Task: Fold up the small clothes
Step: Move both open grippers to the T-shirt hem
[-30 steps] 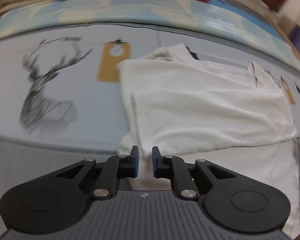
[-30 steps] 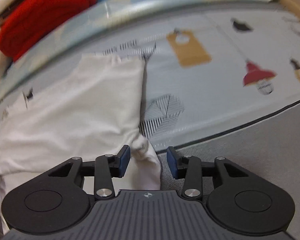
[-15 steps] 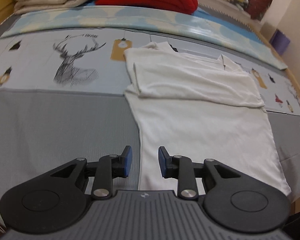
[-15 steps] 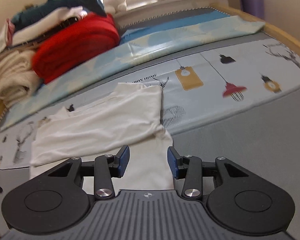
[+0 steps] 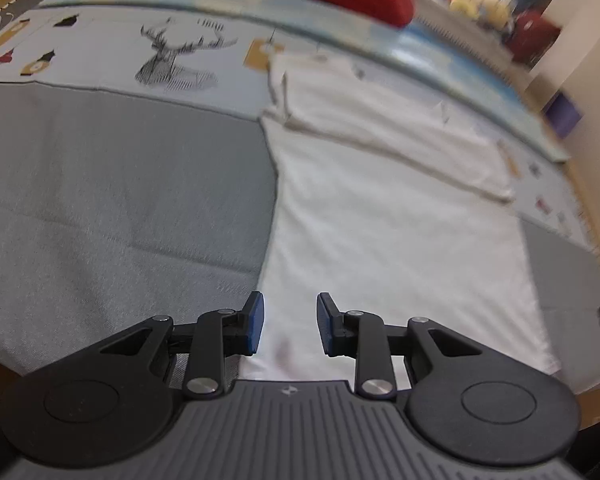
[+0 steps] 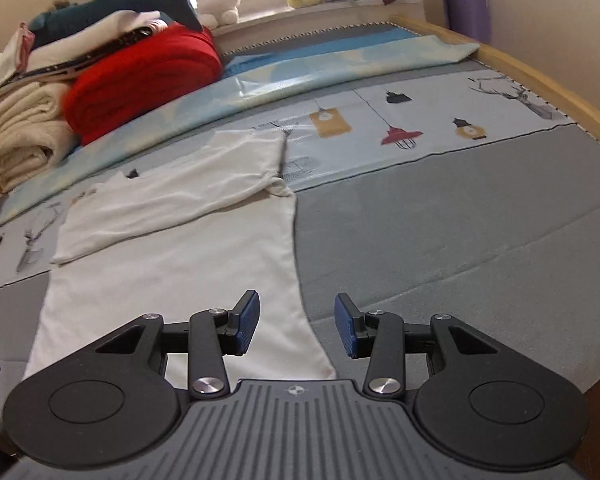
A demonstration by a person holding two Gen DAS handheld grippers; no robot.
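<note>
A white shirt (image 5: 380, 220) lies flat on the bed, its upper part with the sleeves folded down over the body in a band across it. My left gripper (image 5: 290, 322) hovers open over the shirt's near left edge, with nothing between its blue pads. In the right wrist view the same shirt (image 6: 172, 264) spreads out to the left. My right gripper (image 6: 296, 326) stands open above its near right hem corner, empty as well. Neither gripper touches the cloth.
The shirt rests on a grey mattress cover (image 6: 460, 240) and a pale printed sheet (image 6: 420, 120) with deer and lamps. A red blanket (image 6: 140, 76) and cream blankets (image 6: 20, 128) are stacked at the back left. A wooden bed rail (image 6: 540, 76) runs along the right.
Both grippers have drawn back from the folded upper band to the shirt's near hem, and much more of the shirt and bed shows now. The left jaws have widened.
</note>
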